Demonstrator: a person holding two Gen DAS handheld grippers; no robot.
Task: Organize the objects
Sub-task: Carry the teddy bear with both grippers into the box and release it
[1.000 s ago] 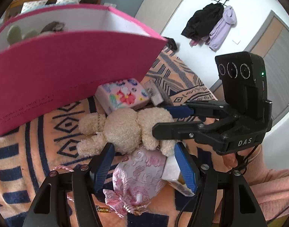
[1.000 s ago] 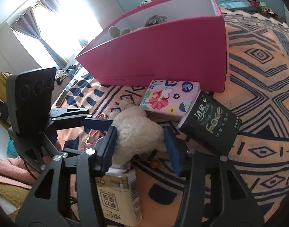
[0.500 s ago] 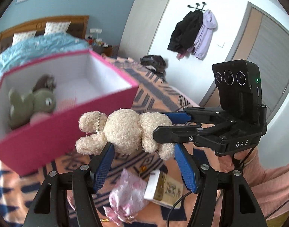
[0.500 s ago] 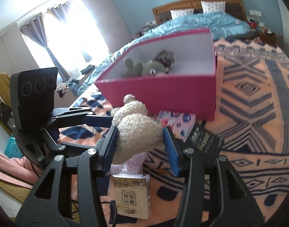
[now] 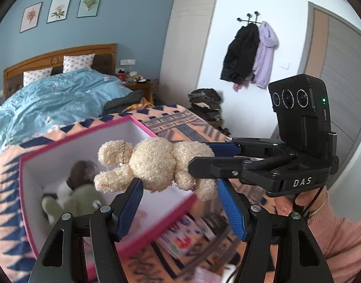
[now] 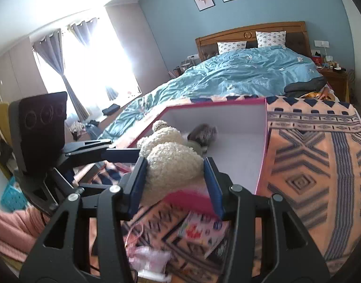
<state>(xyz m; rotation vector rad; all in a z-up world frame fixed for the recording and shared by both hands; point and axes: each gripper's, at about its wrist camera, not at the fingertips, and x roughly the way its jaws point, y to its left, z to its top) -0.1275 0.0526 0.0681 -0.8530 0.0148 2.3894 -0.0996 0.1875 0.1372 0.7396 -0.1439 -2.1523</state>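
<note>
A cream teddy bear (image 5: pixel 154 165) (image 6: pixel 171 165) hangs in the air in front of the open pink box (image 5: pixel 86 132) (image 6: pixel 216 103). My right gripper (image 6: pixel 175 165) is shut on it, blue pads pressing both sides of its body. In the left wrist view that right gripper (image 5: pixel 199 154) comes in from the right and clamps the bear's legs. My left gripper (image 5: pixel 179 188) (image 6: pixel 131 155) has its pad tips against the bear's underside and flanks. Inside the box lie a green plush (image 5: pixel 81 198) and a brown plush (image 5: pixel 83 169) (image 6: pixel 203 134).
Below the grippers, on the orange and navy patterned blanket (image 6: pixel 310 165), lie a floral tissue pack (image 5: pixel 180 238) (image 6: pixel 199 231) and a pink pouch (image 6: pixel 147 257). A blue duvet (image 5: pixel 50 99) covers the bed behind the box. A hand (image 5: pixel 298 202) in a pink sleeve (image 5: pixel 341 243) holds the right gripper.
Both grippers rose together and lifted the bear off the blanket. The box, seen side-on before, now shows its inside from above. The tissue pack and pouch stayed below.
</note>
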